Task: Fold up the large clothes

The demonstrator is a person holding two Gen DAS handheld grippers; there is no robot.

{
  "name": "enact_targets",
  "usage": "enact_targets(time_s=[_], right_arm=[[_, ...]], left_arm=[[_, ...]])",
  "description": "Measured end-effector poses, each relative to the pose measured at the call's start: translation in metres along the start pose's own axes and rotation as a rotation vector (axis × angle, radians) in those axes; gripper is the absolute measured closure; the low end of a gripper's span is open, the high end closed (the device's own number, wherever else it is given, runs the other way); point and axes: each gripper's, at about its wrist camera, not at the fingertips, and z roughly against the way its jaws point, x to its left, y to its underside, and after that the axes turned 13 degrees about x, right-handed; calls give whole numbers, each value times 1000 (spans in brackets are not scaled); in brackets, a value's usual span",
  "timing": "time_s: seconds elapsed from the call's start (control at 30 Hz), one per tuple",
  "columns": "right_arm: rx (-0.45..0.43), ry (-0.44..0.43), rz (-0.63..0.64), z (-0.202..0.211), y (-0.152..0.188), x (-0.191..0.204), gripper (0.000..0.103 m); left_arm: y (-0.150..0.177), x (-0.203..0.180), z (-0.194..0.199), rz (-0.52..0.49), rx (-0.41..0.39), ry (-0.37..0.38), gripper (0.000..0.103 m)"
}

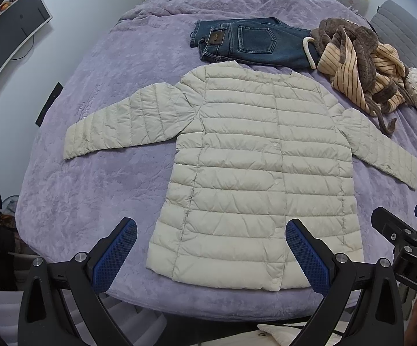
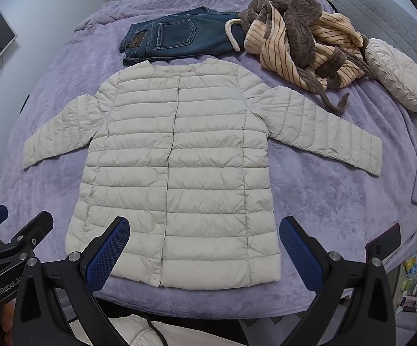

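**Puffer jacket spread flat, ready for its first fold**

The cream quilted puffer jacket [image 1: 251, 173] lies front-up, snapped closed, sleeves splayed toward 9 and 3 o'clock on the purple bedspread [image 1: 93, 201], so its seams are reachable. The left gripper [image 1: 211, 256] and right gripper [image 2: 204, 255] hover wide-spread and empty above the hem at 6 o'clock. Folded jeans [image 1: 251, 43] and a striped robe [image 1: 358, 66] sit aside at 12 to 1 o'clock.

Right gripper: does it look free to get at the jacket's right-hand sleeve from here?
Probably yes. The right gripper is open above the hem, and the sleeve lies flat on the purple bedspread with bare cover between. Only the striped robe's brown belt comes near its shoulder end.
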Motion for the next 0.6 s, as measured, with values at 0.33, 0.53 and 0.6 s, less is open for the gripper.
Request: enact_targets(time_s=[0.33, 0.53, 0.6], right_arm=[[-3, -4, -14, -1, 3, -4, 0], [-2, -3, -15, -1, 1, -3, 0], [-1, -3, -15, -1, 1, -3, 0]], left_arm=[[-1, 0, 0, 0, 0, -1, 0], [-7, 3, 1, 5, 3, 0, 0], [-8, 4, 1, 5, 3, 0, 0]])
